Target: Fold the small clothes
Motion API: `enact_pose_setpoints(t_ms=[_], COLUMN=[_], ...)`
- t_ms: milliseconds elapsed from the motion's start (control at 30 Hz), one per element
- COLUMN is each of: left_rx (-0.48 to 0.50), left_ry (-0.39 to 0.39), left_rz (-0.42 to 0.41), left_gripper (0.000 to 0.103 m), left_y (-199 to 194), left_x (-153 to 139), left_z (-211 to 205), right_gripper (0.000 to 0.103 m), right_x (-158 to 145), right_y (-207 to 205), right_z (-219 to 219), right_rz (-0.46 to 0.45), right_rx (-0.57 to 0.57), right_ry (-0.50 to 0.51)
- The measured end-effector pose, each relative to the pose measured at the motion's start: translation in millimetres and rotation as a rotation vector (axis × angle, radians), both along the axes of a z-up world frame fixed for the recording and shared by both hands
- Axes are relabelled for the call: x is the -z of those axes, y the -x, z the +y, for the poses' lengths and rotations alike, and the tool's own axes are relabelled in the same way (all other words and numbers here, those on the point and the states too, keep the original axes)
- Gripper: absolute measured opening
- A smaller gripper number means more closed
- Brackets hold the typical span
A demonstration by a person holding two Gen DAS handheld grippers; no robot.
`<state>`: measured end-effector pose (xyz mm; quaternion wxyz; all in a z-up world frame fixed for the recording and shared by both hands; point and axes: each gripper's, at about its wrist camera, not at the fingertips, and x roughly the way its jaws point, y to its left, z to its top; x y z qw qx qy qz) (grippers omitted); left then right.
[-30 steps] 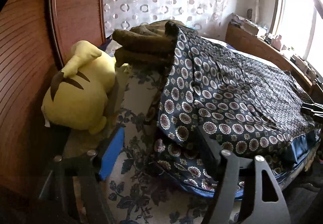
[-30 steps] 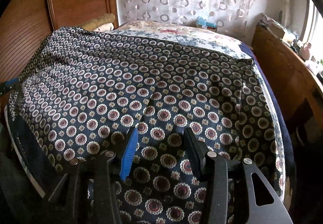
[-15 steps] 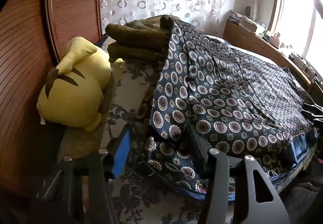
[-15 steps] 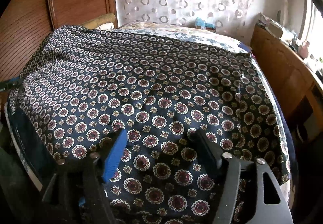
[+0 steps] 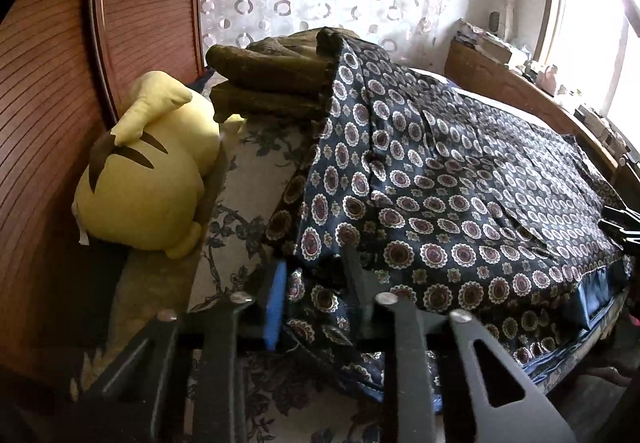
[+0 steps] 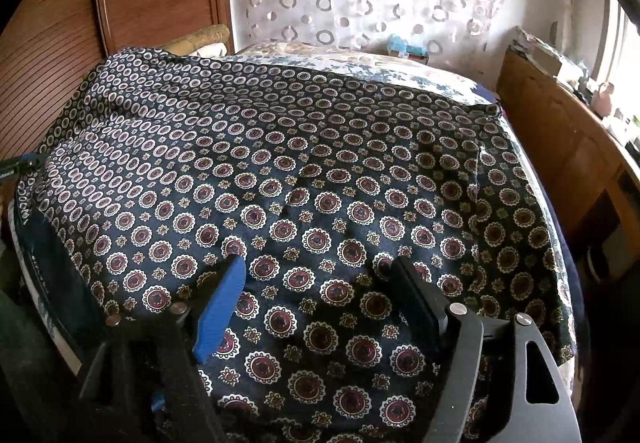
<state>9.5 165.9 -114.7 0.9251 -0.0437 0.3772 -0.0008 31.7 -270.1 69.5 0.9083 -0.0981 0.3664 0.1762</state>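
Garment (image 6: 304, 171) lying spread across bed (image 5: 240, 203) — flat for folding. Left tongs (image 5: 316, 283) just been closing, now pinching bunched corner of cloth, likely readying lift. Right tongs (image 6: 316, 275) just been opening — standing apart over fabric, gripping nothing.

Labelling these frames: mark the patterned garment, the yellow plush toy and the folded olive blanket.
patterned garment (image 6: 320, 171), right wrist view, middle of the spread cloth
yellow plush toy (image 5: 152, 179), left wrist view, its rounded back
folded olive blanket (image 5: 276, 79), left wrist view, its stacked folds
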Motion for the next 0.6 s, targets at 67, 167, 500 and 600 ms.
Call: enact_pose_setpoints(t_ms=[67,167,500,600], left_rx=[0.001,0.012,0.103,0.14], left_ry=[0.008,0.016,-0.013,-0.016], left_rz=[0.01,0.004,-0.174,-0.219], left_gripper=[0.011,0.004,0.003,0.003], left_y=[-2,-2,7,5], left_x=[-1,-3,-63,-80], left_z=[0,-2,-41,-53], right_gripper=[0.077,0.077,0.077,0.077], right_x=[-1,-2,-2,-3], right_y=[-1,-1,-1,-1], right_z=[0,0,-2,-2], right_rz=[0.0,0.0,0.0,0.0], right_rx=[0.0,0.0,0.0,-0.001], right_ry=[0.0,0.0,-0.003,-0.004])
